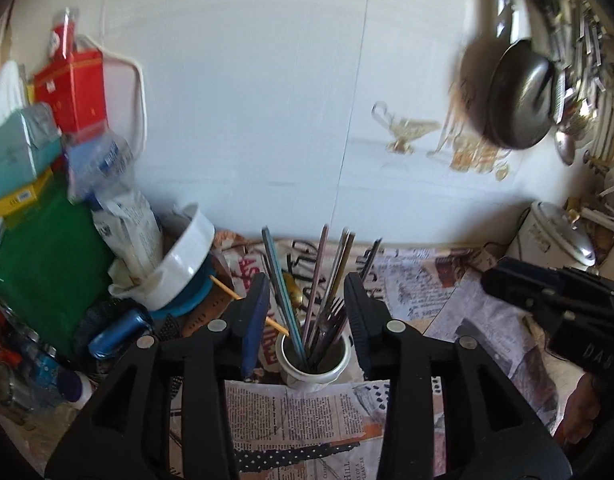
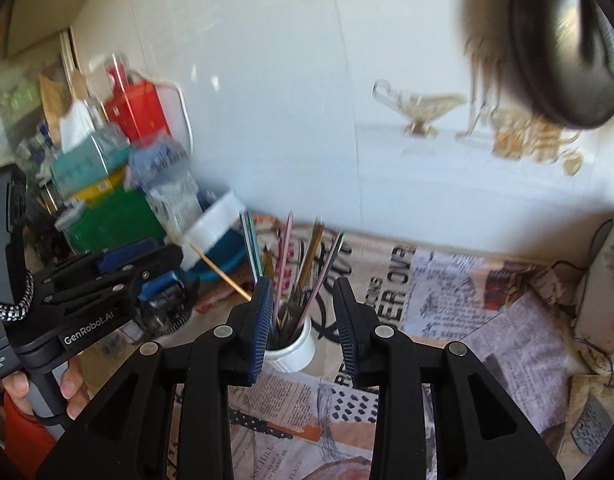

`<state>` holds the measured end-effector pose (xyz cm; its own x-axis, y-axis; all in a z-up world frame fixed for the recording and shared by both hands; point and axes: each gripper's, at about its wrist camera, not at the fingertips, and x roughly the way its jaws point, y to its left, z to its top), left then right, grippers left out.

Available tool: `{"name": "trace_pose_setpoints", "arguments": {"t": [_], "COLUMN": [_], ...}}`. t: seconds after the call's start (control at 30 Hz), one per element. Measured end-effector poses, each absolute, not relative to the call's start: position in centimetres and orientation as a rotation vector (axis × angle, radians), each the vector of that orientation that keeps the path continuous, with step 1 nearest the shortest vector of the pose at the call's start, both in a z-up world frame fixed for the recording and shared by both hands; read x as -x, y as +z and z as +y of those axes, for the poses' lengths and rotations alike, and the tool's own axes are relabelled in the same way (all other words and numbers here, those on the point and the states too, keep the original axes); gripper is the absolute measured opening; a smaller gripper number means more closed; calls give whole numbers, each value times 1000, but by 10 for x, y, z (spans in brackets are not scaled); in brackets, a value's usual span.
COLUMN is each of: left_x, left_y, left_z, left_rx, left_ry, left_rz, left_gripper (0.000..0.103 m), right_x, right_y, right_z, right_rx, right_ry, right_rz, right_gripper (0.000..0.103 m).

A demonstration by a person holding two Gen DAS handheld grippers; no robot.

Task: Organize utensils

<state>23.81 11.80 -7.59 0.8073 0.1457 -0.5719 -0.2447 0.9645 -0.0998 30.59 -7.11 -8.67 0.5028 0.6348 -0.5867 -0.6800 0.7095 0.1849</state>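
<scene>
Both the left gripper and right gripper hover with fingers part-open and empty over the white cup on the papered surface, whose thin, stiff, slippery utensils look light and best pinched mid-shaft.

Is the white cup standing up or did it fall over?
Standing up. The white cup sits upright on the newspaper, utensils poking out the top.
</scene>
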Motion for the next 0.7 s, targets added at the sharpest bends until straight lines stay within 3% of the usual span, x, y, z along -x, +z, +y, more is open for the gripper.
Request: {"name": "trace_pose_setpoints", "arguments": {"t": [0.37,0.43,0.47,0.53,0.63,0.7], "left_x": [-131,-113,-104,-89,-67,-55], "left_y": [2,8,10,12,15,16], "left_z": [82,74,71,64,56,51], "left_rx": [90,85,82,78,62,56], "left_ry": [167,159,153,155,171,188], "left_rz": [323,294,282,259,229,214], "left_gripper": [48,56,60,78,93,98], "right_x": [-225,-211,-204,-192,-176,-167], "right_y": [-11,-7,-6,-4,-3,-3], "right_z": [-151,-158,-160,-165,-170,-173], "right_rx": [-39,-40,-39,-39,-35,-39], "right_ry": [727,721,719,714,708,712], "right_rz": [412,388,379,360,339,327], "right_gripper": [28,29,33,43,56,71]}}
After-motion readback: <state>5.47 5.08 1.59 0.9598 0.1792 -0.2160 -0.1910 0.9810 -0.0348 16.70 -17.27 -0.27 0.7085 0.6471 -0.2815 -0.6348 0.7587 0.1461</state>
